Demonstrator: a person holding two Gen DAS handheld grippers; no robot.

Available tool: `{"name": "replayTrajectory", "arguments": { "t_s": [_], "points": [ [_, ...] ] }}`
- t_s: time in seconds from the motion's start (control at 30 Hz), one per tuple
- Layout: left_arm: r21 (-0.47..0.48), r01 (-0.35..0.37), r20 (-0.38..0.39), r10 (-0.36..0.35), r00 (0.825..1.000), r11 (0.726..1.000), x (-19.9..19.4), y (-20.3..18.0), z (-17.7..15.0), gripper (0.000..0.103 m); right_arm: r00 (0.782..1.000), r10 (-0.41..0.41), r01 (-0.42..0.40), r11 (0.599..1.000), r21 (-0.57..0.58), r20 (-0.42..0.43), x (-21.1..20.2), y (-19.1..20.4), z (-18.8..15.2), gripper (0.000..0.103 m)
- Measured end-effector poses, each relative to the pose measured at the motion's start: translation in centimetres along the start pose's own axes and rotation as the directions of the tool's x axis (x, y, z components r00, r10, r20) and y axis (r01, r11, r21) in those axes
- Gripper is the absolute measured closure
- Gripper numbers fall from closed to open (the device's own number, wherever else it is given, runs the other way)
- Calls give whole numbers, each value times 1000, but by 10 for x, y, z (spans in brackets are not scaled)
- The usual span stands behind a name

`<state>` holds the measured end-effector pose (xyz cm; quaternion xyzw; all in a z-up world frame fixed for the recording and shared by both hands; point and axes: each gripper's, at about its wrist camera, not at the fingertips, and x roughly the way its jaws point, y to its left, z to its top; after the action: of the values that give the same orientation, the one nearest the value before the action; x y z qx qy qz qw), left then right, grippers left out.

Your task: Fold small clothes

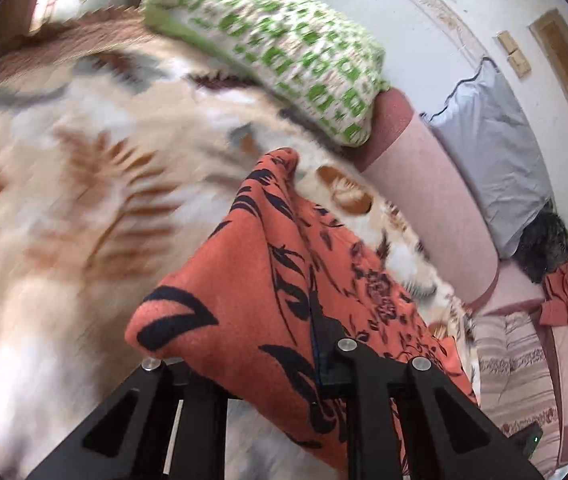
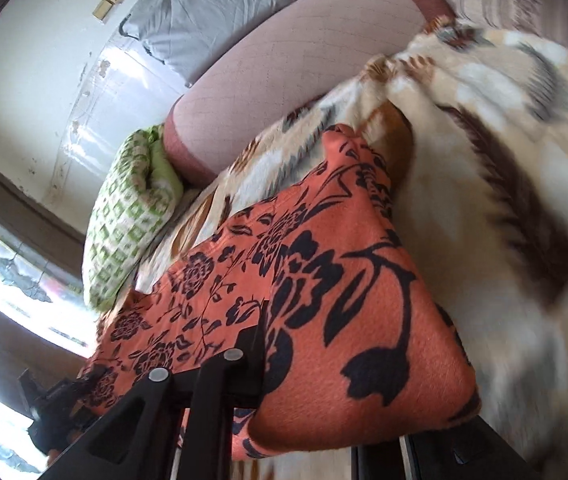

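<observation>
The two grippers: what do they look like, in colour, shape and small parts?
The left gripper and the right gripper are matte black, with angular struts that have triangular cut-outs and round silver pins on top. A thin white strip runs along each gripper's frame. No cables, sleeves or printed markings show.

- orange floral cloth (image 1: 284,280) drapes over left gripper (image 1: 279,364) — fingertips hidden, jaw gap can't be read
- same in right wrist view: cloth (image 2: 324,300) covers right gripper (image 2: 284,364) tips
- cloth's lower edge cut off by frame bottom
- patterned blanket (image 1: 83,200) motion-blurred, print smeared
- dark object (image 1: 548,240) by grey pillow (image 1: 496,152) — can't identify
- black device (image 2: 55,412) at lower left blurred, partly cut off
</observation>
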<state>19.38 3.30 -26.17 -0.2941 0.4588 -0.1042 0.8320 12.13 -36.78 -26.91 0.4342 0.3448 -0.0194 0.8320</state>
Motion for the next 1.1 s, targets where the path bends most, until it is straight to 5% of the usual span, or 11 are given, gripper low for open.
{"name": "replayTrajectory", "arguments": {
  "t_s": [0.13,0.23,0.27,0.3,0.43,0.5,0.77,0.87,0.9,1.03,1.1],
  "points": [
    [-19,-69,-80,68,995,997,7,23,-17,80,983,-46,57,996,61,-175,-5,-28,-44,82],
    [-71,-57,-101,50,994,996,20,40,-19,70,979,10,34,976,216,-202,-25,-47,-55,65],
    [-67,-42,-86,36,996,997,20,41,-19,69,980,-7,48,978,205,-200,-35,-45,-56,48],
    [-63,-36,-81,30,996,997,21,41,-18,68,982,-32,63,985,162,-187,-49,-38,-58,43],
    [-36,-34,-47,33,998,999,26,38,-16,79,986,2,-6,1000,-24,-164,-79,6,-60,46],
    [-47,-15,-34,13,999,999,24,38,-16,83,990,-9,-8,993,-120,-142,-74,37,-54,60],
    [145,11,57,-20,998,989,-6,6,-16,85,973,-46,-11,969,-246,-227,63,119,-34,76],
    [244,-13,95,-11,995,970,-17,-14,-20,85,929,-93,24,981,-191,-358,130,104,-44,76],
    [276,-12,102,-17,995,961,-22,-22,-22,85,940,-53,-3,986,-165,-337,134,98,-41,81],
    [389,-27,139,-30,990,921,-39,-55,-26,85,918,43,-81,993,-82,-395,105,79,-26,79],
    [439,-25,151,-47,987,898,-49,-74,-30,86,935,87,-120,990,-75,-344,71,59,-17,79]
  ]
}}
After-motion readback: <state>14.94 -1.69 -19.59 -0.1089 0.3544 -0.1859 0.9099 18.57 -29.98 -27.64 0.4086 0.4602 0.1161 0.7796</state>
